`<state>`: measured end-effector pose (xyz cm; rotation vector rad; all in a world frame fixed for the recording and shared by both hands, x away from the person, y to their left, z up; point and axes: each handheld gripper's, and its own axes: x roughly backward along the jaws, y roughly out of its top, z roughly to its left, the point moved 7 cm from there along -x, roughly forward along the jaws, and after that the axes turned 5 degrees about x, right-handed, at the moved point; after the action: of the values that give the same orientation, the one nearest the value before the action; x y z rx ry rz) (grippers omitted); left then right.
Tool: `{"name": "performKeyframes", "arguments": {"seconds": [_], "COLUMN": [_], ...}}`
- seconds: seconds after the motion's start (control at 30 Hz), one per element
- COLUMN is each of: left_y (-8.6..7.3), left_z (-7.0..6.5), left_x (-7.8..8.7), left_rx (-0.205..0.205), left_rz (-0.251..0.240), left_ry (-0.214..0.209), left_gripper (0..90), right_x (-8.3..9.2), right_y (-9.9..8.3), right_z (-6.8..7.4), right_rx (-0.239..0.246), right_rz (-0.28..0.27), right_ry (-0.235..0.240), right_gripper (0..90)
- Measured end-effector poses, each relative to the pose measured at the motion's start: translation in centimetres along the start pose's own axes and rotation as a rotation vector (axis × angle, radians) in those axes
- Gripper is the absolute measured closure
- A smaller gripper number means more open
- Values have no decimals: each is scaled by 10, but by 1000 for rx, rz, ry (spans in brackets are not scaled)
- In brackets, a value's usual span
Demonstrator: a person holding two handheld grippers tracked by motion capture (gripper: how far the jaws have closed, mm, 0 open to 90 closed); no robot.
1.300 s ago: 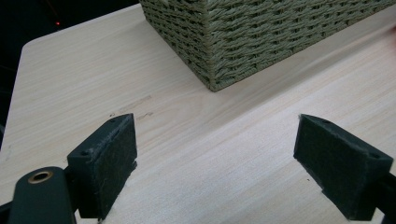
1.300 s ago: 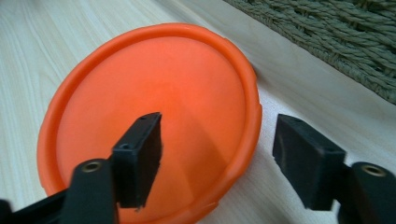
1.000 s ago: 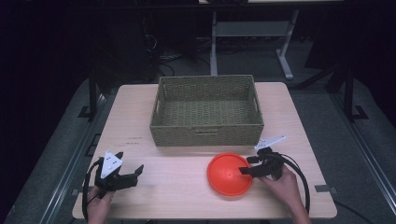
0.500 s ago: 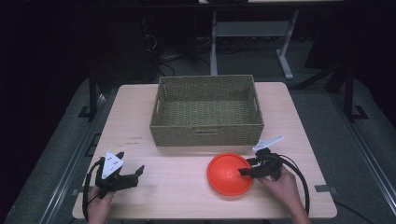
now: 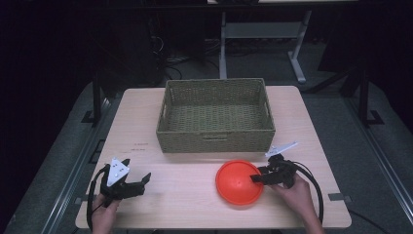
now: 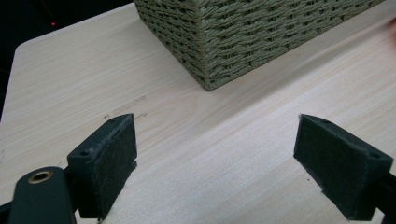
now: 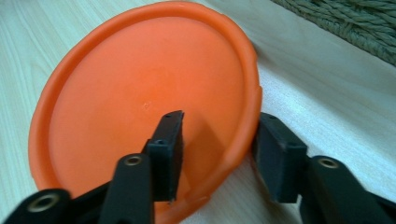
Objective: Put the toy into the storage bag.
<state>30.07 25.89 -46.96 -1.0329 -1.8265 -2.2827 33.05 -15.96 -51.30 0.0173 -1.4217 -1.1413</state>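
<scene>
- The right gripper (image 5: 257, 178) straddles the near-right rim of a round orange plastic plate (image 5: 238, 181): in the right gripper view one black jaw sits inside the plate over its floor, the other outside the rim.
- Its jaws have just been closing with that rim between them. The outer pad looks to be at the rim's edge, but a gap shows between the inner pad and the rim wall, so the pads do not yet clamp it.
- The plate (image 7: 144, 98) lies on the pale wooden table (image 5: 195, 209), towards its front edge and right of centre, just in front of the basket and apart from it.
- The person's right hand (image 5: 297, 195) holds that gripper from the table's front right, a black cable looping around behind it.
- The left gripper (image 5: 136, 181) rests low over the front left of the table, held by the left hand (image 5: 104, 212); its jaws stand wide apart with only bare tabletop between them.
- Ahead of the left gripper's jaws stands the near corner of a rectangular woven olive-green wicker basket (image 6: 261, 32).
- In the high view the basket (image 5: 216, 139) stands in the middle of the table.
</scene>
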Motion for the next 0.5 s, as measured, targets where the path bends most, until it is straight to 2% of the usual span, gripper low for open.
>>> {"name": "performKeyframes", "arguments": {"seconds": [0.13, 0.2, 0.5], "left_y": [0, 0, 0], "left_z": [0, 0, 1], "left_x": [0, 0, 0], "left_rx": [0, 0, -2], "left_rz": [-4, -2, 0], "left_ry": [-1, 2, 7], "left_gripper": [128, 128, 128], "right_x": [2, 4, 17], "right_y": [0, 1, 6], "right_z": [0, 1, 4], "right_rx": [7, -6, 1], "right_rz": [6, -7, -45], "right_ry": [-15, 0, 22], "right_gripper": [634, 661, 748]}}
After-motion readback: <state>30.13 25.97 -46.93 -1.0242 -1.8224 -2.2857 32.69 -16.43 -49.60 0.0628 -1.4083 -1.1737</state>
